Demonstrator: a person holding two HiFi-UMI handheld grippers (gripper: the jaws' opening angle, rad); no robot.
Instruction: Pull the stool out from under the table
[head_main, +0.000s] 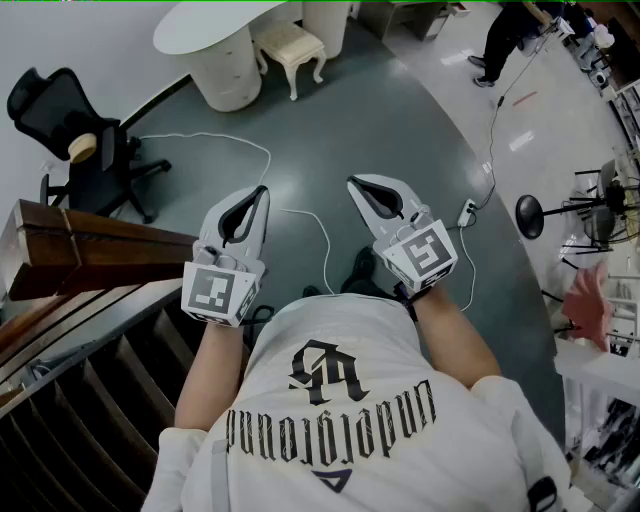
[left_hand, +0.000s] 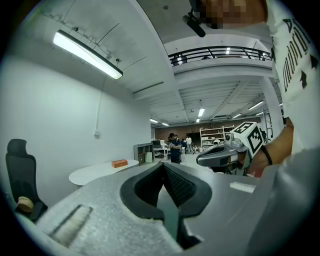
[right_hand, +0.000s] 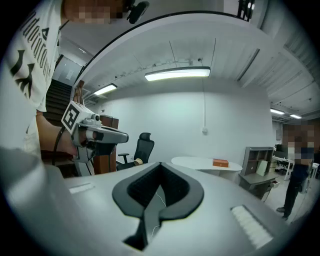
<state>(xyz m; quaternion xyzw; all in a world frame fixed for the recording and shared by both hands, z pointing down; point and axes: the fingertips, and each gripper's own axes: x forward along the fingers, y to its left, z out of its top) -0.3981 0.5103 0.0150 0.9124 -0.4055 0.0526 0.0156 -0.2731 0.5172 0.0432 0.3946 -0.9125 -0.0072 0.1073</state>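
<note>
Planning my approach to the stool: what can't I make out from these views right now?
Stool: small and far in the head view; whether the table top overlaps it is unclear.
Table: cut off by that view's top edge.
Gripper views: no stool; the left gripper and right gripper bodies block everything beneath the table.
Orange box: too small to identify.

At the upper edge — the table (head_main: 200, 30) top and a far person (head_main: 505, 38), both cut off.
</note>
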